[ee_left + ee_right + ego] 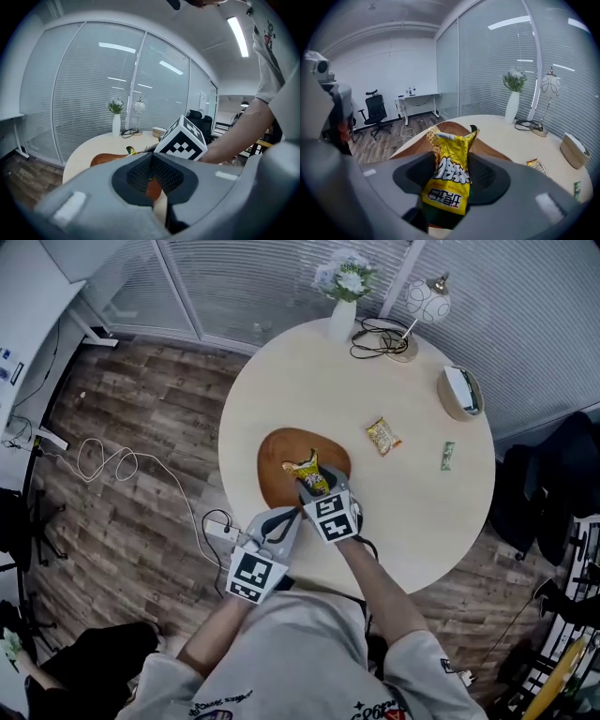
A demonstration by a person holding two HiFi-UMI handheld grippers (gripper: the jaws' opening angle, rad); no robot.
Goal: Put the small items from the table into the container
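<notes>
Your right gripper is clamped on the yellow snack packet. Both fingers press its sides and it stands upright between them. It hangs over the near right part of the brown container; whether it touches the container's floor you cannot tell from these views.

Your left gripper sits at the container's near edge, just beside the right one. Its fingers are together with nothing between them. In the left gripper view, the right gripper's marker cube blocks much of the container's right side.

The table holds two more small packets, both to the right of the container. An orange-gold packet lies near it. A slim green packet lies further right, well apart from it. With the one in your grip, that makes three packets in all.

Beyond the container, at the table's far edge, stand one white vase of flowers and one lamp. A coil of black cable lies between them. One round basket sits far to the container's right, past the green packet.

On the floor left of the container lie one white cable and one power strip.
</notes>
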